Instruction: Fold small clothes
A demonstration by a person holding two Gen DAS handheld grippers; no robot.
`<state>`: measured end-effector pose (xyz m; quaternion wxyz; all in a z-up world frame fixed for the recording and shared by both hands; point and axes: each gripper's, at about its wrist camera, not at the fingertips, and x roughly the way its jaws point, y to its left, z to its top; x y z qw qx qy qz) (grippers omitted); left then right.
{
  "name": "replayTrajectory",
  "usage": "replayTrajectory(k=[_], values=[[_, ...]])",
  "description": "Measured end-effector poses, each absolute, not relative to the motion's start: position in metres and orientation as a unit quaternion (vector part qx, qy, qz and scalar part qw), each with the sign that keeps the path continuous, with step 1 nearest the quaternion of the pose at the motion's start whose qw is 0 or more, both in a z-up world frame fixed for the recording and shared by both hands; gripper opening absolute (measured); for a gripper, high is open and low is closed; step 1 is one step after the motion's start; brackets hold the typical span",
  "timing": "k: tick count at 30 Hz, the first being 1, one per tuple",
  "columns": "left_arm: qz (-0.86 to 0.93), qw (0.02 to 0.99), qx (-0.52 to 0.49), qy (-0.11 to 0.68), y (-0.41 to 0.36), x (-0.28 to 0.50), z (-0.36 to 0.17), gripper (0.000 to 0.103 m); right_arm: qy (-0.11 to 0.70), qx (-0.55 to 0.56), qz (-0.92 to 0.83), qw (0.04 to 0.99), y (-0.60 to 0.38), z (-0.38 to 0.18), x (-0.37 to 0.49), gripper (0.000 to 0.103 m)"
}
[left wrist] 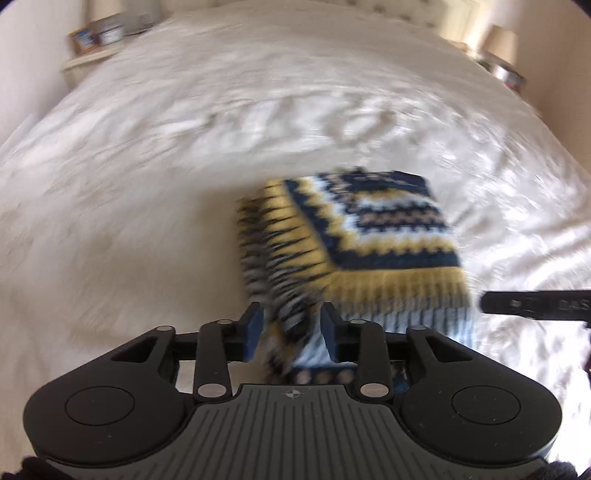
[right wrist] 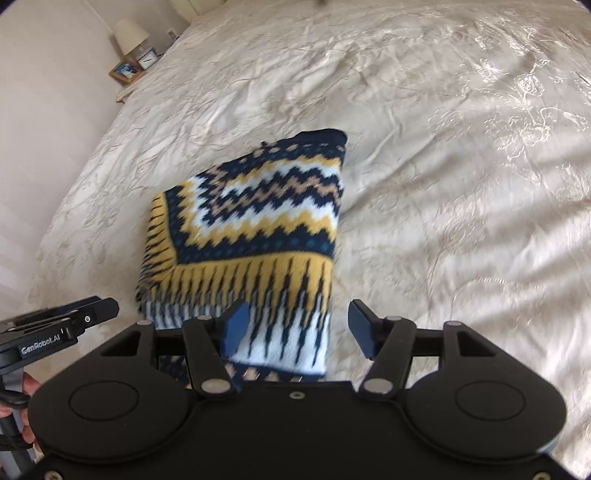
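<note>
Left fingers: our left gripper [left wrist: 291,334] sits nearest us, its blue fingers [left wrist: 255,332] part-way apart with a hanging fold of the knit between them; the picture is too blurred for us to tell whether the pads press on it.
Right fingers: our right gripper [right wrist: 299,328] stands with its blue fingers [right wrist: 234,325] wide apart; the left pad lies against the white hem, the right pad is clear of it over the bedspread, so we hold nothing there.
Knit garment: the small patterned knit [right wrist: 258,221], navy, yellow, white and tan zigzags, lies folded on the bed, reaching from between both pairs of fingers away beyond their tips; its near left edge looks raised at our left fingers.
Bed: a cream embroidered bedspread [right wrist: 461,184] spreads beyond and to both sides of the fingers.
Far beyond the fingers: a lamp [right wrist: 131,35], small clock and framed picture [right wrist: 125,70] at the bedside.
</note>
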<state>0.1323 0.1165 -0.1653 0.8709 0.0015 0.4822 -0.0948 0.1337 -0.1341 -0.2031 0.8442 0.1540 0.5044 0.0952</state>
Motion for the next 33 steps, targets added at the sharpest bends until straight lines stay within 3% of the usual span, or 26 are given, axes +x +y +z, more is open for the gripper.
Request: replayTrajectory(k=[8, 10, 12, 16, 20, 28, 33], values=[[-0.121, 0.848, 0.029, 0.516, 0.082, 0.196, -0.216, 0.034, 0.506, 0.151, 0.084, 0.845, -0.147, -0.209, 0.16, 0.069], [-0.113, 0.842, 0.014, 0.527, 0.096, 0.203, -0.228, 0.037, 0.503, 0.154, 0.087, 0.846, -0.149, -0.21, 0.169, 0.07], [-0.114, 0.839, 0.002, 0.532, 0.108, 0.206, -0.231, 0.051, 0.499, 0.159, 0.093, 0.847, -0.149, -0.211, 0.178, 0.075], [-0.12, 0.84, -0.017, 0.529, 0.12, 0.204, -0.22, 0.052, 0.494, 0.161, 0.117, 0.846, -0.14, -0.216, 0.202, 0.079], [-0.09, 0.851, -0.048, 0.515, 0.138, 0.202, -0.205, 0.066, 0.509, 0.176, 0.127, 0.833, -0.131, -0.234, 0.232, 0.082], [-0.097, 0.814, -0.125, 0.56, 0.178, 0.171, -0.222, 0.076, 0.535, 0.193, 0.142, 0.81, -0.12, -0.267, 0.285, 0.084], [-0.116, 0.783, -0.171, 0.586, 0.188, 0.143, -0.238, 0.077, 0.536, 0.196, 0.159, 0.806, -0.123, -0.273, 0.289, 0.084]])
